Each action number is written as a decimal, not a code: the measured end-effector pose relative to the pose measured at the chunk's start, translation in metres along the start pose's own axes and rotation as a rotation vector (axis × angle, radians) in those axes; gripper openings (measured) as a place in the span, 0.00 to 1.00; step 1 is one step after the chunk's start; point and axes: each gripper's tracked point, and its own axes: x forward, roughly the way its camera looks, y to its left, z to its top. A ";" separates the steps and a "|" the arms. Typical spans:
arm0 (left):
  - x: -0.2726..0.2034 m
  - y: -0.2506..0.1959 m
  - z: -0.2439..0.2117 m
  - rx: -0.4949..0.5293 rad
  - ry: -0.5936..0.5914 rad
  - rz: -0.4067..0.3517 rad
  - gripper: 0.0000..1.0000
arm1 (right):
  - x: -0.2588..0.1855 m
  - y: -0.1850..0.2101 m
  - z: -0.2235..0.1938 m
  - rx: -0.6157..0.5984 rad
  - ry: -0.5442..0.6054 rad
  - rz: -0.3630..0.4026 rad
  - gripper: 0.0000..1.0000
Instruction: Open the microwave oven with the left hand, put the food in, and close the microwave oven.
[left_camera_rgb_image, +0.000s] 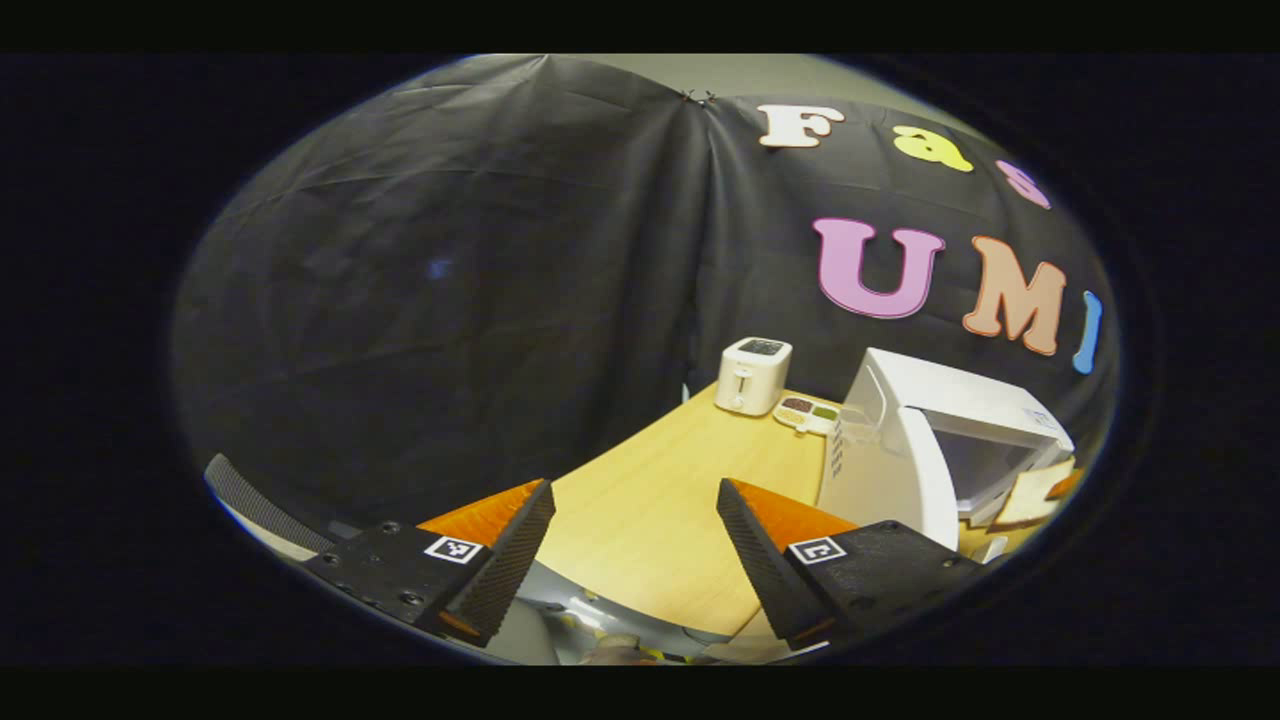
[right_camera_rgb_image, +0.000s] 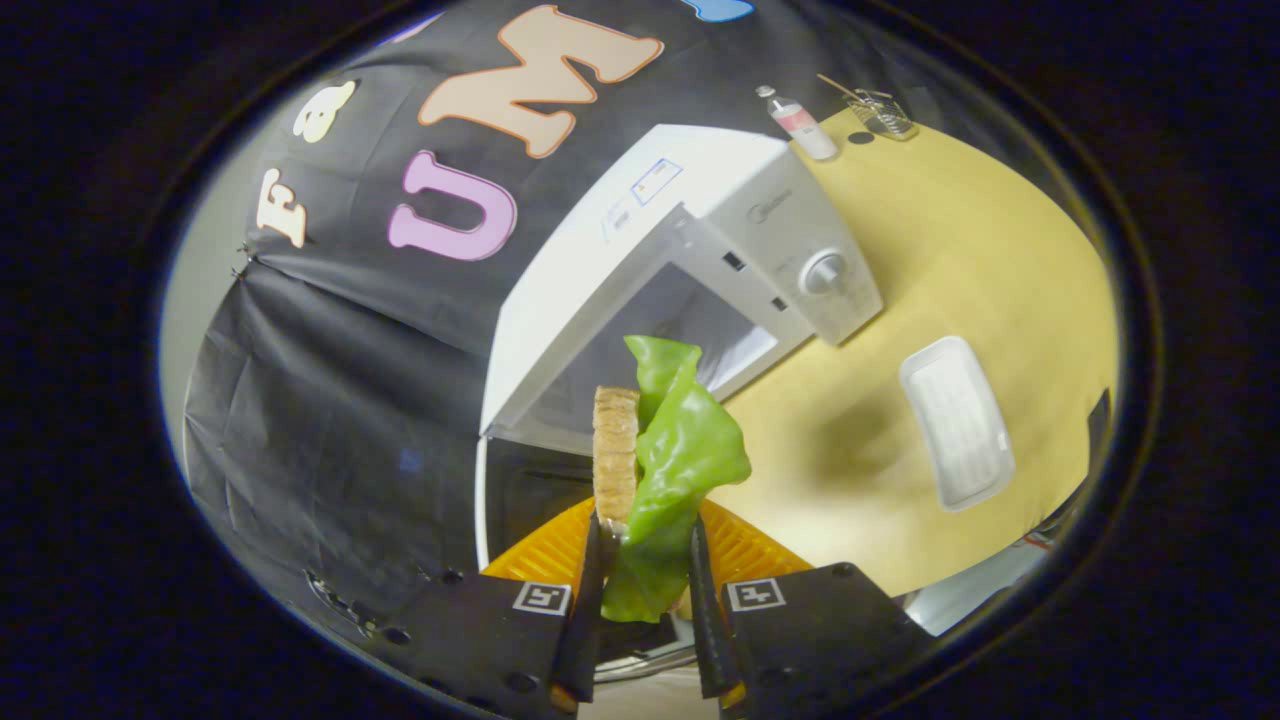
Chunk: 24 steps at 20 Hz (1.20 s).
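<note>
white is the main colour here: one microwave (right_camera_rgb_image: 690, 230) sits on the wooden counter (right_camera_rgb_image: 960, 260) with its door (left_camera_rgb_image: 900, 470) swung open, cavity facing the right gripper view. there's one food item (right_camera_rgb_image: 660, 450), a slice of bread with a green lettuce leaf pressed against it, standing on edge with its long axis running away from the fingers toward the microwave opening. the right gripper (right_camera_rgb_image: 645, 590) is pinching it, both fingers squeezed onto the lower end, held in the air just in front of the open cavity. the left gripper (left_camera_rgb_image: 635, 550) is spread wide with nothing between its fingers, hanging over the counter edge beside the door. other stuff, one of each: a white toaster (left_camera_rgb_image: 753, 375), a small snack tray (left_camera_rgb_image: 806, 412) next to it, an empty white tray (right_camera_rgb_image: 955, 420), a bottle (right_camera_rgb_image: 800, 122) and a wire basket (right_camera_rgb_image: 882, 110) at the far end.
</note>
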 end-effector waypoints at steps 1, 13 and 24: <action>0.001 -0.001 -0.004 -0.009 0.015 -0.019 0.95 | 0.006 0.007 -0.006 0.010 -0.013 0.017 0.42; 0.011 0.020 -0.014 -0.077 0.049 -0.064 0.99 | 0.122 0.024 -0.015 0.011 -0.191 0.006 0.42; 0.007 0.018 -0.020 -0.093 0.059 -0.068 0.95 | 0.184 0.013 0.044 -0.084 -0.394 -0.023 0.34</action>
